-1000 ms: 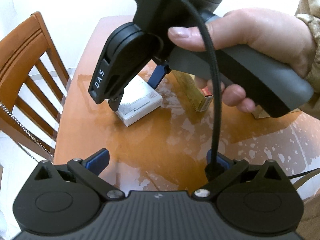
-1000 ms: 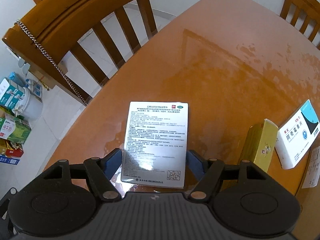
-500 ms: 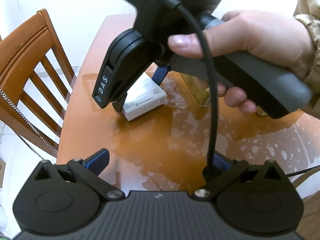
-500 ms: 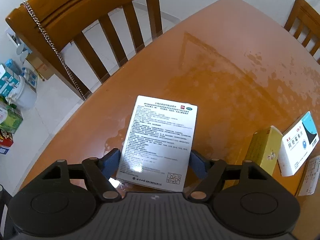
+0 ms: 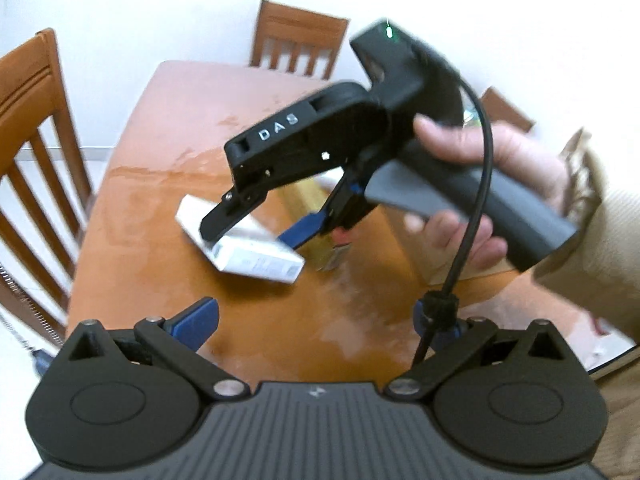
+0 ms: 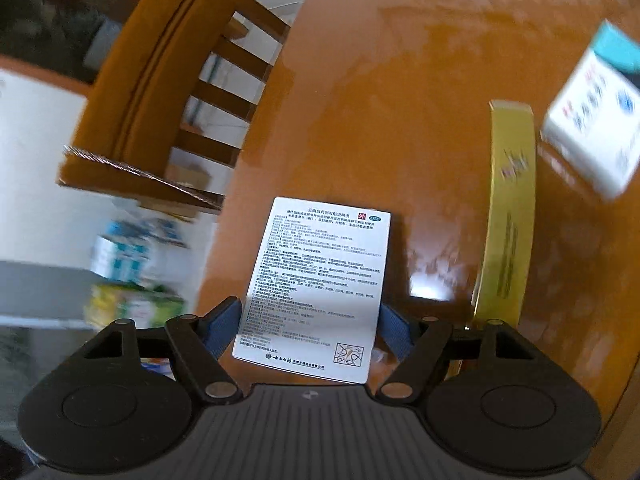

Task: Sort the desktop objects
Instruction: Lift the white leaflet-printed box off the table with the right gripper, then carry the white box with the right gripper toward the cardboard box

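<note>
Between the blue-padded fingers of the right gripper (image 6: 310, 330) sits a flat white medicine box (image 6: 320, 284) printed with dense black text, its long sides pressed by the pads, so the box is clamped across its width. From the left wrist view the same white box (image 5: 256, 258) shows under the right gripper (image 5: 256, 232), tilted, one corner low toward the glossy orange-brown wooden table (image 5: 168, 184); whether that corner touches the surface cannot be told through the blur. A bare hand (image 5: 480, 168) with a beige sleeve wraps the grey handle of that tool, and a black cable (image 5: 476, 208) loops down from it.

Nearest in the left wrist view, the left gripper (image 5: 316, 320) hangs above the tabletop with its fingers spread wide and nothing between them; the black cable crosses in front of its right finger.

Just right of the held box, a long yellow-gold carton (image 6: 510, 216) lies on the table, pointing away. Beyond it, toward the right edge, a white box with a teal end (image 6: 596, 120) appears, smeared by motion.

Farther off, a brown wooden slat-back chair (image 6: 168, 92) with a metal chain (image 6: 132, 170) draped on its rail stands at the table's left side, with blurred packages (image 6: 128, 280) on the floor below. Across the table, another wooden chair (image 5: 298, 46) faces a white wall.
</note>
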`<action>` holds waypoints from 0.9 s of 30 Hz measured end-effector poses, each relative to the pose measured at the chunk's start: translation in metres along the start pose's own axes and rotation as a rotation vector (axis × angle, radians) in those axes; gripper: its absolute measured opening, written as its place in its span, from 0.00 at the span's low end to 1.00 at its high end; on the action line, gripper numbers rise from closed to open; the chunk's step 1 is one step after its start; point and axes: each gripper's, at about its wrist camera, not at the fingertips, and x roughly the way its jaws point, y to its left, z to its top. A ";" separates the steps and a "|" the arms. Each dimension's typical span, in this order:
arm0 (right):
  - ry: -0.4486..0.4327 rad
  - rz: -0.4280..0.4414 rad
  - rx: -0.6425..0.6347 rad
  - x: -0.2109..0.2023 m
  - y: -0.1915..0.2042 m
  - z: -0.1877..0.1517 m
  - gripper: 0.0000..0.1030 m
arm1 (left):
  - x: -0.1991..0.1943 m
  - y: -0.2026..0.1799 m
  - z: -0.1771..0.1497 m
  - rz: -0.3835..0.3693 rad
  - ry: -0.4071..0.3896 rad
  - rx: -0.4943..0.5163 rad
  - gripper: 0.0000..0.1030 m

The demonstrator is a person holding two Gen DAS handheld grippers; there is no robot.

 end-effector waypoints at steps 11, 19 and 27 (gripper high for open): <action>-0.003 0.054 0.044 -0.007 -0.011 -0.012 0.76 | 0.002 0.019 -0.005 -0.172 0.048 -0.039 1.00; -0.009 0.019 0.016 0.000 -0.005 -0.008 0.76 | -0.021 0.035 -0.012 -0.207 -0.006 -0.079 1.00; 0.010 0.075 0.067 0.001 -0.018 -0.019 0.76 | -0.001 0.068 -0.010 0.072 0.013 -0.176 1.00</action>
